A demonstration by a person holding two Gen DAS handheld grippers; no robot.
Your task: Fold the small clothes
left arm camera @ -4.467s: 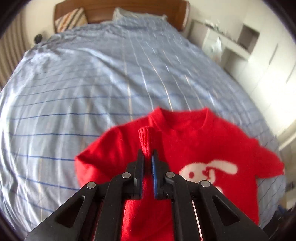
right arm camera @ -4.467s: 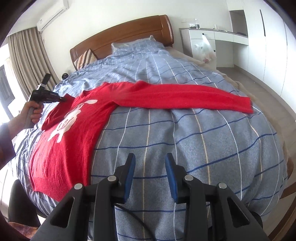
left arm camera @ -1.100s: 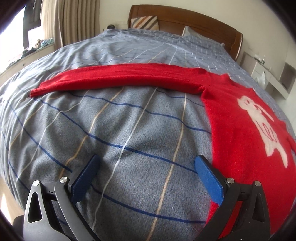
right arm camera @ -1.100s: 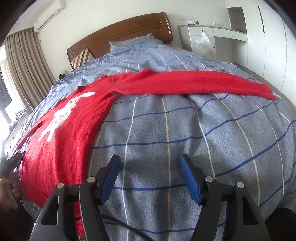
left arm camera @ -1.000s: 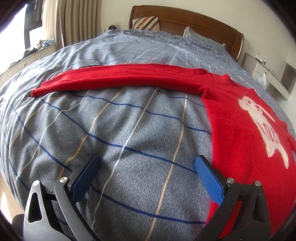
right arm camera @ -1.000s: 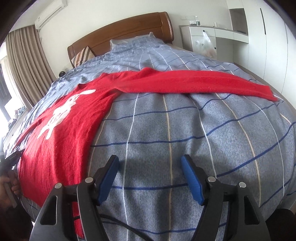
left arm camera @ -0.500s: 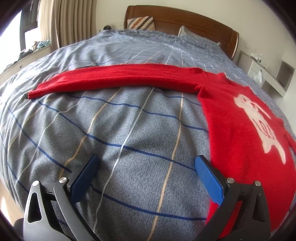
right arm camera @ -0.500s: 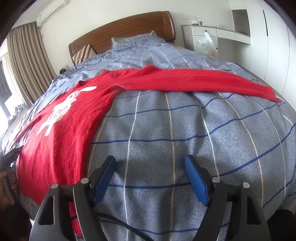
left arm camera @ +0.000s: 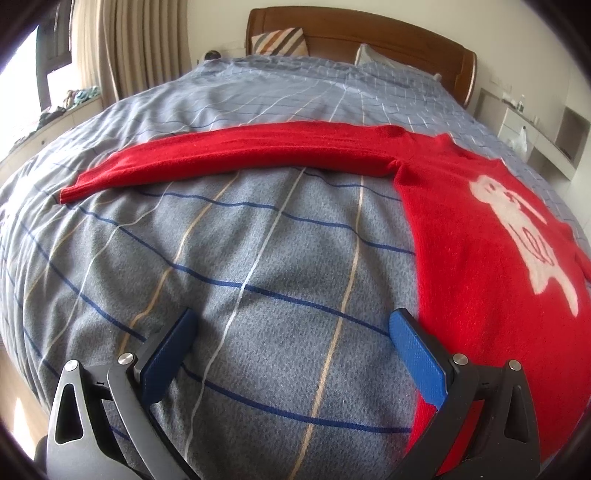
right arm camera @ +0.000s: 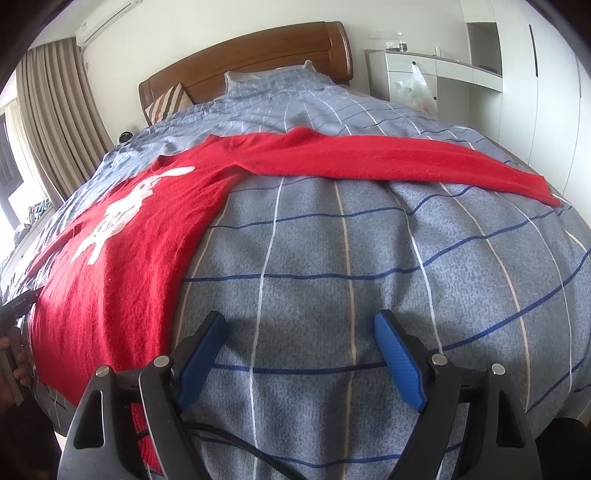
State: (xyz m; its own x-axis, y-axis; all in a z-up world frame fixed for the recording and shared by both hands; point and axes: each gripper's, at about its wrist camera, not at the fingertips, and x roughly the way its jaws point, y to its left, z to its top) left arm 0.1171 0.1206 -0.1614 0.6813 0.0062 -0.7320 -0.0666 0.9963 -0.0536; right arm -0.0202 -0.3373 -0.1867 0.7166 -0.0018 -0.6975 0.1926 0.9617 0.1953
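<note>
While both grippers gape, sweater (left arm camera: pixel 461 236) seemingly lies flat.

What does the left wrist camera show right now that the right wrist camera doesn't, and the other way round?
Only the left wrist view shows the open left gripper and the sweater's sleeve stretching out to the left, its cuff near the bed's window side.

Only the right wrist view shows the open right gripper, the opposite sleeve reaching right, an air conditioner and a plastic bag.

Both show the red sweater flat on the striped blue duvet, its white animal motif and the wooden headboard.
</note>
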